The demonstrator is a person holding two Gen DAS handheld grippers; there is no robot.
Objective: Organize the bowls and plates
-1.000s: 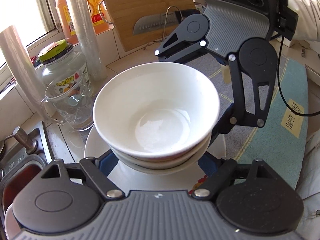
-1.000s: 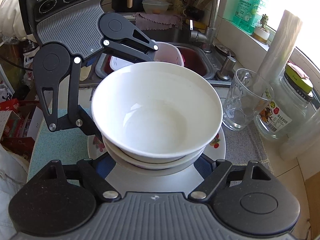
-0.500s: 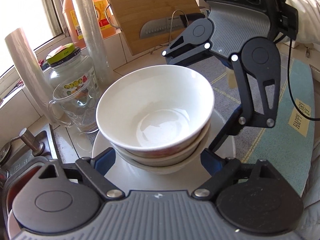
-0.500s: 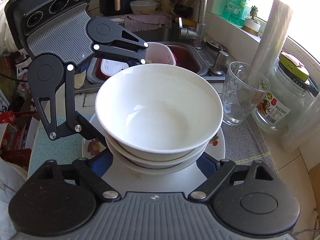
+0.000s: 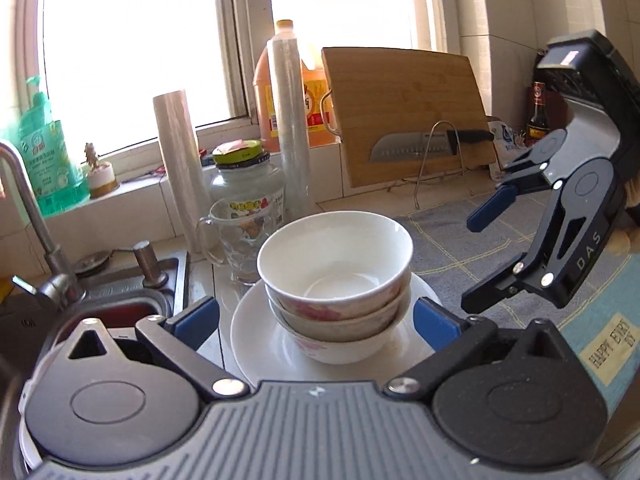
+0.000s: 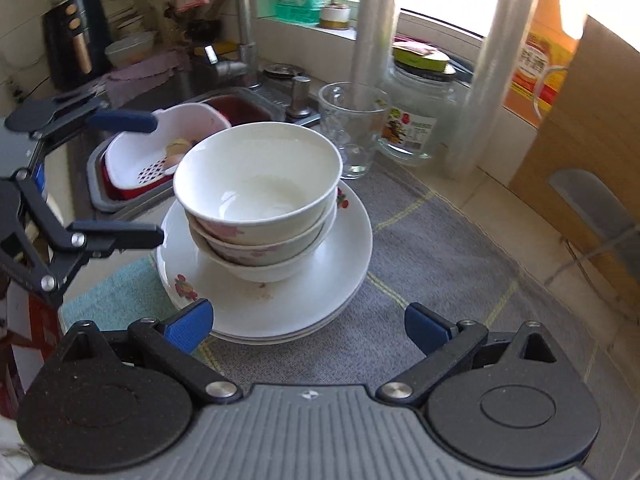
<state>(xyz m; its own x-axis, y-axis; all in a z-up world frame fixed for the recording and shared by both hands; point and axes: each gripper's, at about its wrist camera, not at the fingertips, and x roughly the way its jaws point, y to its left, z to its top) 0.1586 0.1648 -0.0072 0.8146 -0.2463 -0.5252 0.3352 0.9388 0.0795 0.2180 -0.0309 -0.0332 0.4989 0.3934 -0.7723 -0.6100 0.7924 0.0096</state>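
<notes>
Three white bowls (image 5: 336,280) with pink flower prints are nested in a stack on stacked white plates (image 5: 256,344) on a grey mat. The bowl stack (image 6: 256,204) and plates (image 6: 344,272) also show in the right wrist view. My left gripper (image 5: 316,320) is open and empty, its blue pads level with the stack's sides without touching. My right gripper (image 6: 308,326) is open and empty, just in front of the plates' near rim. It also shows in the left wrist view (image 5: 480,256), off to the right of the stack.
A glass mug (image 6: 352,136), a lidded glass jar (image 6: 420,112) and two rolls of plastic wrap (image 6: 492,76) stand behind the stack. The sink (image 6: 240,104) with a white strainer basket (image 6: 160,152) is to the left. A cutting board (image 5: 404,112), a knife and an oil bottle stand by the wall.
Both grippers have pulled back and away from the bowl stack, which now stands free on the plates. The views have tilted up from looking down into the top bowl.
</notes>
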